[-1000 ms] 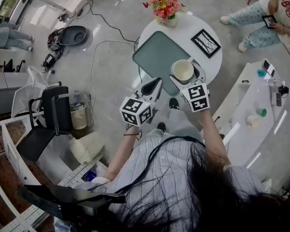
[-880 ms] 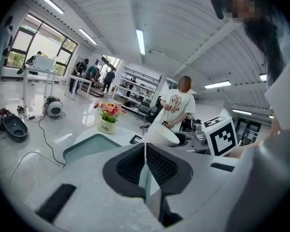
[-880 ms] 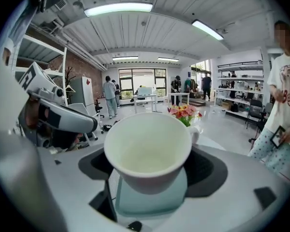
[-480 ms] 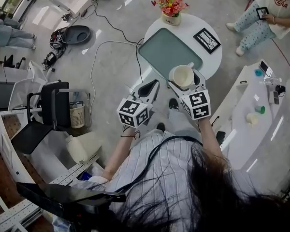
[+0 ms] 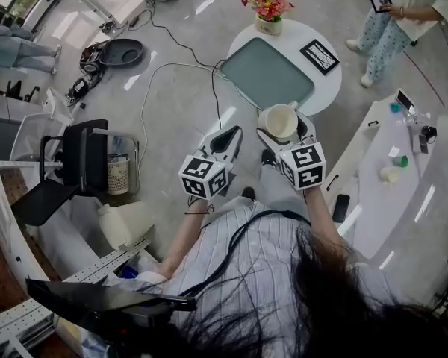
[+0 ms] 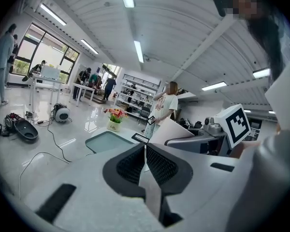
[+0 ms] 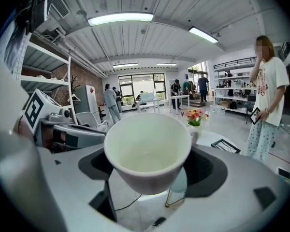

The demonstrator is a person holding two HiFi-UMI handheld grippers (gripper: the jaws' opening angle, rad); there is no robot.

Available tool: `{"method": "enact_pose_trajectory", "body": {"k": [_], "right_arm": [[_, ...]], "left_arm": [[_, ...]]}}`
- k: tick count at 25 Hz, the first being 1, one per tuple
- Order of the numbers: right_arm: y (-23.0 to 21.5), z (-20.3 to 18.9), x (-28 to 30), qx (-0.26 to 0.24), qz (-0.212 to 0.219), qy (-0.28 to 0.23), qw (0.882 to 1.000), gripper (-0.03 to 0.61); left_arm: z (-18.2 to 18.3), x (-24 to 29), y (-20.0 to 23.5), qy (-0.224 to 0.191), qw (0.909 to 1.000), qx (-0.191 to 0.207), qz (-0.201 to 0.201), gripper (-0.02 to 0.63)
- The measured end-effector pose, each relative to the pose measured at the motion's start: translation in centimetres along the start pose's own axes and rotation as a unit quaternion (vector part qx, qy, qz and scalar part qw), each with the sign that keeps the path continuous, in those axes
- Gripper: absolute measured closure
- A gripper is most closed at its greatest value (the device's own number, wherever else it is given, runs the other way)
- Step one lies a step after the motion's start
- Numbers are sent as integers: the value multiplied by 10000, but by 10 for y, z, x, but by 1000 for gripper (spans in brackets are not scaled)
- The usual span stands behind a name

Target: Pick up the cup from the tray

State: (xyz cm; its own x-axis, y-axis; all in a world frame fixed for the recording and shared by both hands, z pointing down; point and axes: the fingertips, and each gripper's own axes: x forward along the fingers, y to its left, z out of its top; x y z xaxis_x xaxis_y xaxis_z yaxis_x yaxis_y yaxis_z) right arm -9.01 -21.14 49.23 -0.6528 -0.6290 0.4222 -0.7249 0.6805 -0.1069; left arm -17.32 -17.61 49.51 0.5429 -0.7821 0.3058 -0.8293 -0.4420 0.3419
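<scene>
A white cup [image 5: 279, 121] [image 7: 148, 150] with an empty inside sits between the jaws of my right gripper [image 5: 282, 125] [image 7: 152, 166], which is shut on it and holds it in the air, off the table on the near side. The grey-green tray [image 5: 267, 74] [image 6: 105, 141] lies bare on the round white table [image 5: 325, 80]. My left gripper [image 5: 225, 139] [image 6: 145, 164] hangs beside the right one, to its left, jaws shut together with nothing in them.
On the table stand a pot of flowers [image 5: 267, 10] [image 7: 195, 117] and a black picture frame [image 5: 319, 57]. A person [image 5: 399, 6] [image 7: 265, 108] stands past the table. A white counter [image 5: 388, 174] is at right, a chair [image 5: 82, 166] and cables [image 5: 157, 88] at left.
The right gripper has carried the cup back from over the tray toward me, clear of the table. The left gripper kept its place beside it, shut. The person beyond the table stood up.
</scene>
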Motion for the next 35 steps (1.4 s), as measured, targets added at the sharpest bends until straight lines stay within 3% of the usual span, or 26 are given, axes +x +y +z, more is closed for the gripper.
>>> {"method": "enact_pose_trajectory", "body": {"k": [13, 28, 35], "right_arm": [[64, -18, -69, -22, -158, -126, 9998, 178], [78, -54, -132, 133, -319, 29, 9994, 178], [82, -72, -171, 109, -171, 40, 9998, 178]], "left_arm": [[-43, -63, -42, -16, 9997, -174, -187, 600], [-58, -71, -93, -23, 9986, -253, -471, 600], [-61, -73, -130, -185, 9988, -246, -376, 600]]}}
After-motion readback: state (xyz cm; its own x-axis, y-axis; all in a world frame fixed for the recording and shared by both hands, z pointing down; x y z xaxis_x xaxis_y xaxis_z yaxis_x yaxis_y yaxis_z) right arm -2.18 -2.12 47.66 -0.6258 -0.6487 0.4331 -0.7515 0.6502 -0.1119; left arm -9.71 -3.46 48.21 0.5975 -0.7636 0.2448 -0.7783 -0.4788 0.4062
